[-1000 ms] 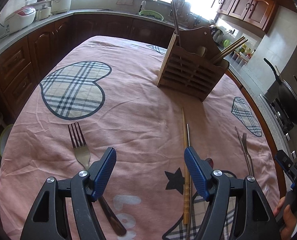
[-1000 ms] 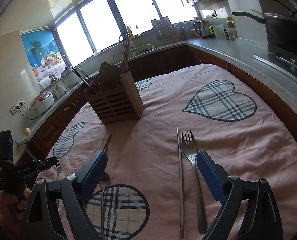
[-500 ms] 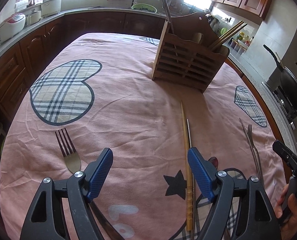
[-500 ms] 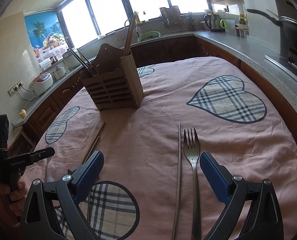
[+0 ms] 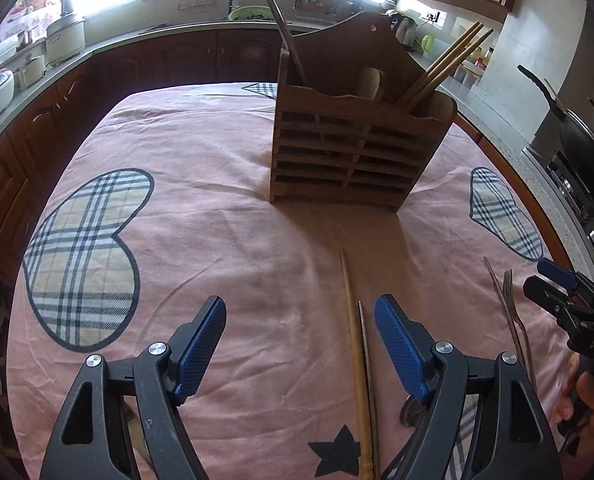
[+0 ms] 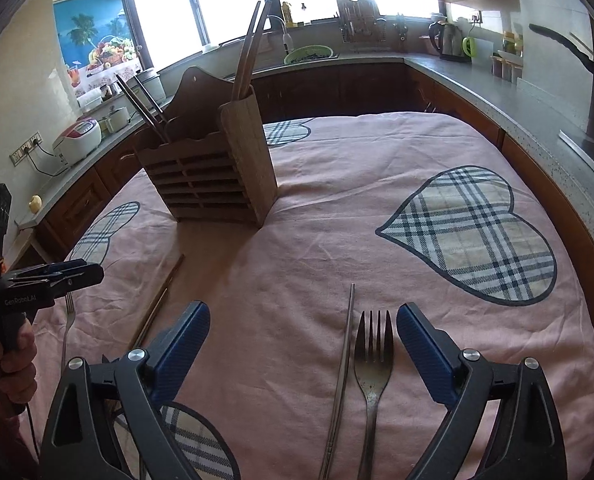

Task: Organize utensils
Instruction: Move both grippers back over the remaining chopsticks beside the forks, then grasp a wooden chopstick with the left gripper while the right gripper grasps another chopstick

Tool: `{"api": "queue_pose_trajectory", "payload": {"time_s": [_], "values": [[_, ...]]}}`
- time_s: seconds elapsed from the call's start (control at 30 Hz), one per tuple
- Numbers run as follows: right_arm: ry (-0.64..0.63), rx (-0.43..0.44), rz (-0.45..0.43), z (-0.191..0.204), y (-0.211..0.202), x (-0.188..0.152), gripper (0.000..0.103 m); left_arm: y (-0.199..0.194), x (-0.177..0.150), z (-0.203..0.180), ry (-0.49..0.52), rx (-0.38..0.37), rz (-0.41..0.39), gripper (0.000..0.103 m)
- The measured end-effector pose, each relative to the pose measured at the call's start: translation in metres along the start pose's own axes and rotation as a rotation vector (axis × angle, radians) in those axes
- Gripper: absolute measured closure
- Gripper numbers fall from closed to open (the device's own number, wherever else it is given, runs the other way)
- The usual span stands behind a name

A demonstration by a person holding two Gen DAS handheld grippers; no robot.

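A slatted wooden utensil holder stands upright on the pink tablecloth, with chopsticks sticking out of it. My left gripper is open above the cloth. A wooden chopstick and a metal chopstick lie just inside its right finger, untouched. In the right wrist view my right gripper is wide and its jaws are closing. A fork and a metal chopstick lie between them, and the pads touch neither. Each gripper shows in the other's view, the right gripper and the left gripper.
A second fork lies below the left gripper. A dark spoon bowl peeks from under the left gripper's right finger. Counters ring the table, with a rice cooker, a kettle and a wok. A hand holds the right gripper.
Both grippers have moved forward over the cloth toward the holder. The fork at the left has slipped out of sight under the left gripper. The right gripper's fork now sits closer between its fingers.
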State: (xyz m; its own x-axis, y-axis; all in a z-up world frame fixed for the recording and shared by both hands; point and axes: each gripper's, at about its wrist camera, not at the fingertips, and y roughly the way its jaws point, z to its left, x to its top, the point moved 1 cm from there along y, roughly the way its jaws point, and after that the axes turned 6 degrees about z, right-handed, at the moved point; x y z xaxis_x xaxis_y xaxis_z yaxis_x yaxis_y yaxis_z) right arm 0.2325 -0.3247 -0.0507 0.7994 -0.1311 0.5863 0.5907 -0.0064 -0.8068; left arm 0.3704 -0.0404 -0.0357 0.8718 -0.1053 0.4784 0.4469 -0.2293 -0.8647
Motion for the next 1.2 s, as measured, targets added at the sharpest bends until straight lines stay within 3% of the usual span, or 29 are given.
{"api": "queue_pose_trajectory", "payload": {"time_s": [0.23, 0.4, 0.57, 0.63, 0.8, 0.87, 0.93, 0.97, 1.2], "values": [[-0.016, -0.007, 0.058, -0.006, 0.026, 0.016, 0.032, 0.038, 0.023, -0.015, 0.063, -0.007, 0.056, 0.03], [-0.011, -0.03, 0.107, -0.015, 0.045, 0.021, 0.051, 0.065, 0.034, -0.022, 0.105, 0.01, 0.109, 0.034], [-0.022, -0.058, 0.157, -0.018, 0.059, 0.021, 0.059, 0.085, 0.043, -0.026, 0.119, 0.013, 0.147, 0.038], [-0.024, -0.068, 0.18, -0.018, 0.066, 0.021, 0.064, 0.095, 0.046, -0.028, 0.126, 0.02, 0.167, 0.052], [-0.043, -0.083, 0.201, -0.013, 0.075, 0.02, 0.079, 0.103, 0.049, -0.034, 0.144, 0.065, 0.159, 0.062], [-0.045, -0.089, 0.201, -0.011, 0.076, 0.019, 0.083, 0.105, 0.048, -0.035, 0.158, 0.074, 0.15, 0.073], [-0.038, -0.082, 0.201, -0.01, 0.076, 0.019, 0.094, 0.107, 0.048, -0.038, 0.166, 0.071, 0.144, 0.095], [-0.027, -0.07, 0.201, -0.011, 0.076, 0.019, 0.099, 0.106, 0.047, -0.037, 0.166, 0.066, 0.146, 0.096], [0.007, 0.003, 0.154, -0.001, 0.058, 0.02, 0.1, 0.081, 0.04, -0.031, 0.126, 0.017, 0.099, 0.1]]}}
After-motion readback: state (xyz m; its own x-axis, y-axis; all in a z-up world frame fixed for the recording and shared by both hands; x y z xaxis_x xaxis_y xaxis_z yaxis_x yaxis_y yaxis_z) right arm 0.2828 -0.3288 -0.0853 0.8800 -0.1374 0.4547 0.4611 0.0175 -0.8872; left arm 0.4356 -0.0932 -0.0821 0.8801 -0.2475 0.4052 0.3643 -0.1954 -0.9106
